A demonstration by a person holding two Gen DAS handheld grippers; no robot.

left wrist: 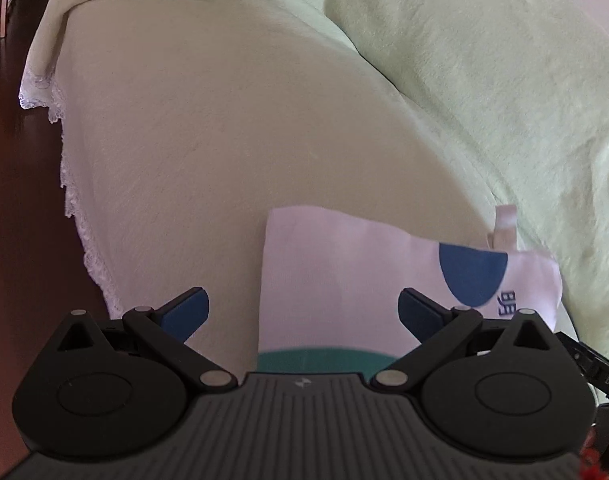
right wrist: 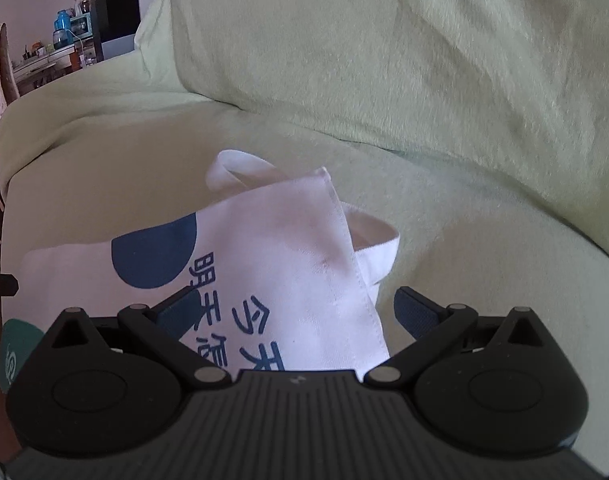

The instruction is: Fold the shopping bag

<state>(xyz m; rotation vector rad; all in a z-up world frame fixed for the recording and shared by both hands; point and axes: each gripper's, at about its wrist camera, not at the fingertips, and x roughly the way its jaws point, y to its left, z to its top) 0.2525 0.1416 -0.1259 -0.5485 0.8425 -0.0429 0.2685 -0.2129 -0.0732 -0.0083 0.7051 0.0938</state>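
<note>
White cloth shopping bag [left wrist: 336, 276] lies flat on the pale green sofa seat [left wrist: 224, 140], near the seat's front edge, well short of the back cushion [left wrist: 484, 80].

Left wrist view: left gripper [left wrist: 303, 312] fingers spread wide, nothing between the pads. Bag's left edge runs almost straight away from the camera, just inside the left finger [left wrist: 186, 312]; right finger [left wrist: 418, 316] sits over the cloth. Bag's long axis runs off to the right, toward the blue half-circle print [left wrist: 472, 276] and a handle loop [left wrist: 504, 228] sticking up at the far end. So this hand is at the bottom end, teal band [left wrist: 324, 360] right under it.

Right wrist view: right gripper [right wrist: 292, 312] fingers also wide, empty. Bag's mouth end humps up between and ahead of them, hem [right wrist: 344, 240] running diagonally, handles [right wrist: 240, 168] beyond it. Contact with cloth: can't tell.

Judgement: each hand is nearer one short end; fold likely goes along the long axis, end to end.
</note>
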